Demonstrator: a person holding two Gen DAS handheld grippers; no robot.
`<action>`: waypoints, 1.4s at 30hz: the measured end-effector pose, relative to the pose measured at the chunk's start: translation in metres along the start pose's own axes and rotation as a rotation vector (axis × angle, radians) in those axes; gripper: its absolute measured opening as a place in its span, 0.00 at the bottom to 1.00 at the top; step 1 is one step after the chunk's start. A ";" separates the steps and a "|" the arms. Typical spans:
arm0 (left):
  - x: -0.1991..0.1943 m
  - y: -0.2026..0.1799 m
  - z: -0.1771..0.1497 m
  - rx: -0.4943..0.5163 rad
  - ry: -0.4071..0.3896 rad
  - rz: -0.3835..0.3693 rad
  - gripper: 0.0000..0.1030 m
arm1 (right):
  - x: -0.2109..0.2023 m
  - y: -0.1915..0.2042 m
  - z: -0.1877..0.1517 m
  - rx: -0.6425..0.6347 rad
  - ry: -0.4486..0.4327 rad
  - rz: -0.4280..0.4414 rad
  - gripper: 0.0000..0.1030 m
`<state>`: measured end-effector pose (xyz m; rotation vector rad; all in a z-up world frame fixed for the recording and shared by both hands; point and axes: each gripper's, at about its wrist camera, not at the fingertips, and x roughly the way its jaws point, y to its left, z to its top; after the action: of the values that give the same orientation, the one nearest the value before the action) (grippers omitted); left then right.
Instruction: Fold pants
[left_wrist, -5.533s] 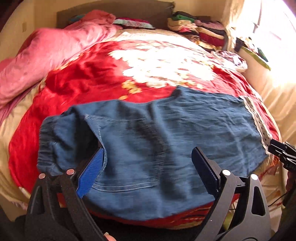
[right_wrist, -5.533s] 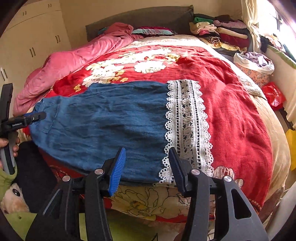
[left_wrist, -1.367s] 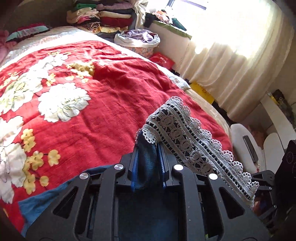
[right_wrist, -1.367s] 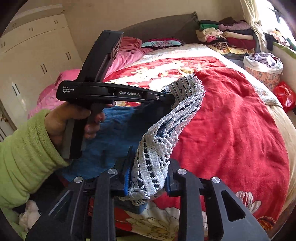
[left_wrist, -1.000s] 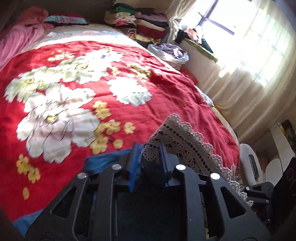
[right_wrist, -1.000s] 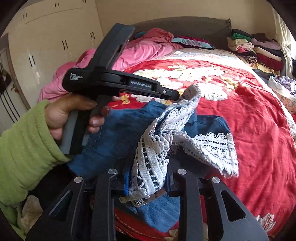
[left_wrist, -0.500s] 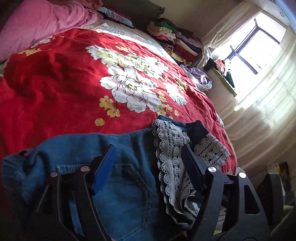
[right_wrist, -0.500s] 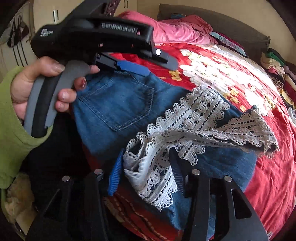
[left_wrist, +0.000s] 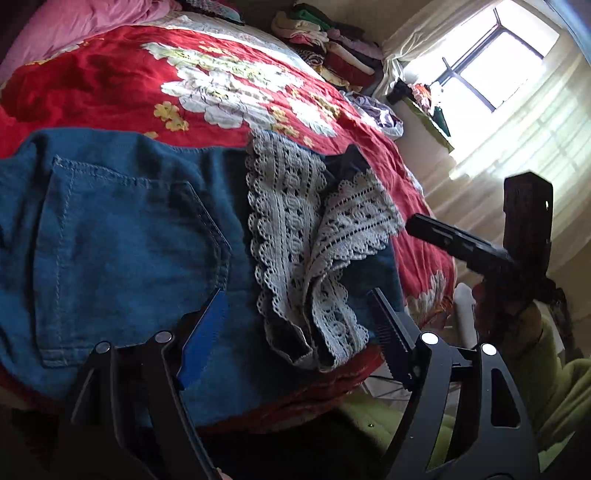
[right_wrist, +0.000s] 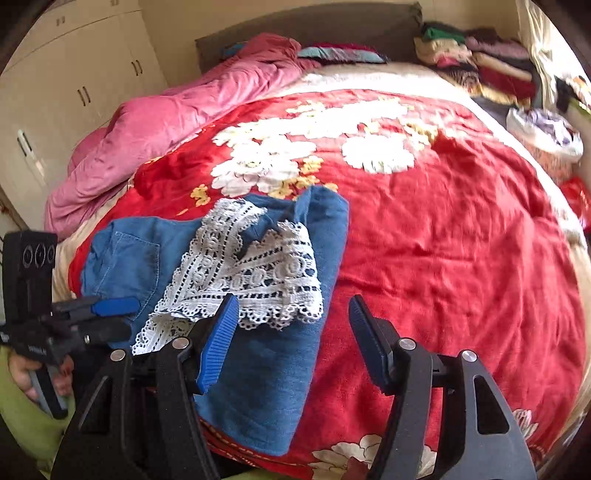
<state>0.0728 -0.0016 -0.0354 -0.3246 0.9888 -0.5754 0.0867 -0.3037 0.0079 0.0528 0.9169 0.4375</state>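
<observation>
Pants: the blue denim pants (right_wrist: 266, 369) lie folded over on the near edge of the bed, back pocket (left_wrist: 122, 258) facing up toward the waist end.
Lace hems: the white lace cuffs (right_wrist: 255, 273) rest bunched and rumpled on top of the denim, one overlapping the other, no longer lifted in the air as they were a second ago.
Left gripper: the left gripper (left_wrist: 295, 332) hovers just above the pants, jaws wide and opening; the lace lies below and between the fingers, no pad pressing on it. A second ago it pinched the hem.
Right gripper: the right gripper (right_wrist: 291, 339) stands over the near right edge of the fold, jaws well apart and opening, only denim and blanket showing in the gap. It has let go of the lace it clamped a second ago and has drawn back.
Hands: a hand (right_wrist: 29, 376) in a lime-green sleeve grips the left tool's handle at the left edge of the right wrist view.
Bed: the red floral blanket (right_wrist: 443, 240) carries the pants; a pink quilt (right_wrist: 177, 122) is heaped along its far left side.
Beyond: stacked folded clothes (right_wrist: 480, 62) sit at the headboard corner, and a bright curtained window (left_wrist: 480, 66) stands at the right.
</observation>
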 end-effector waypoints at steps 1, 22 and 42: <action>0.005 -0.002 -0.003 0.008 0.013 0.009 0.67 | 0.007 -0.003 0.002 0.018 0.022 0.029 0.50; 0.018 -0.007 -0.019 0.012 0.064 0.044 0.66 | 0.067 0.091 0.112 -0.375 0.022 0.049 0.38; 0.030 -0.009 -0.017 -0.027 0.068 0.094 0.52 | 0.148 0.086 0.107 -0.590 0.293 0.254 0.19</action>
<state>0.0677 -0.0267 -0.0607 -0.2824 1.0718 -0.4910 0.2188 -0.1527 -0.0186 -0.4483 1.0396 0.9559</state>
